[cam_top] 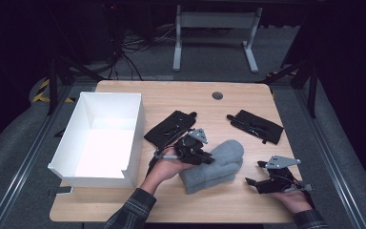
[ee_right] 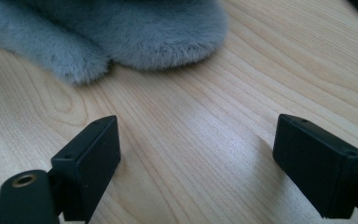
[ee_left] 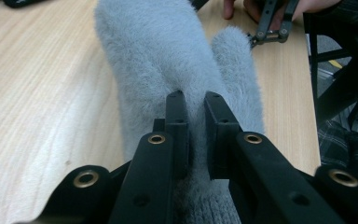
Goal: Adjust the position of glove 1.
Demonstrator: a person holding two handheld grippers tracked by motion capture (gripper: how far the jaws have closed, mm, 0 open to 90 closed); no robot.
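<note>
Pinching a fold of the grey mitten near its cuff, the left gripper had its jaws nearly closed on the fleece; a clean lift toward the white box would need that grip kept firm. The mitten lay mid-surface. The right gripper rested wide open nearby. Two black gloves lay behind, their details unclear.

I can't read any text, label, brand, number or sign here. The white box, the grey mitten, the black gloves and the wooden surface carry no legible marks. Only unlettered yellow-black hazard stripes on the floor.
</note>
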